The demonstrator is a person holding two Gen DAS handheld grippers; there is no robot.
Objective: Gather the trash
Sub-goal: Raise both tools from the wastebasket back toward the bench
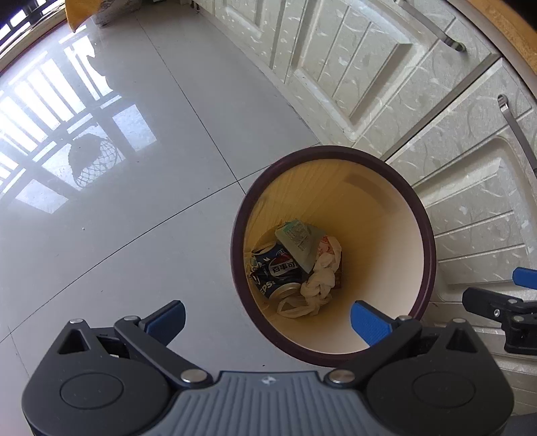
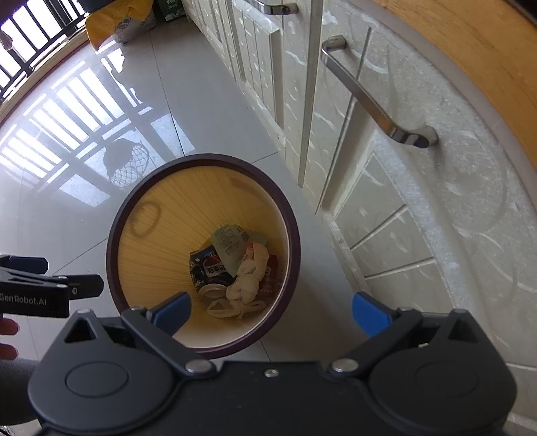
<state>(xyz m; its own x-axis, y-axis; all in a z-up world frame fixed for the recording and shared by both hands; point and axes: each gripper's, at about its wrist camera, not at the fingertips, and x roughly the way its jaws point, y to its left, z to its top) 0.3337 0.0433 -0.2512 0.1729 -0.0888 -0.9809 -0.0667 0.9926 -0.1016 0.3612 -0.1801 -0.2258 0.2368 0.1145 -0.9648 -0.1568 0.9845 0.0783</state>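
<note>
A round trash bin (image 1: 426, 234) with a dark rim and cream inside stands on the floor by the cabinets; it also shows in the right wrist view (image 2: 134, 214). Inside lie a crushed blue Pepsi can (image 1: 277, 271) (image 2: 208, 271), a pale green packet (image 1: 297, 241) (image 2: 230, 248), a crumpled white tissue or bag (image 1: 319, 281) (image 2: 246, 285) and a red wrapper (image 2: 271, 278). My left gripper (image 1: 268, 322) is open and empty above the bin's near rim. My right gripper (image 2: 272, 313) is open and empty above the bin, and it shows at the right edge of the left wrist view (image 1: 496, 308).
White cabinet doors (image 1: 386, 84) (image 2: 386, 201) with metal handles (image 2: 372, 100) run along the right, close behind the bin. Glossy grey floor tiles (image 1: 134, 218) spread to the left. A yellow-and-white bag (image 2: 117, 23) sits at the far end by a railing.
</note>
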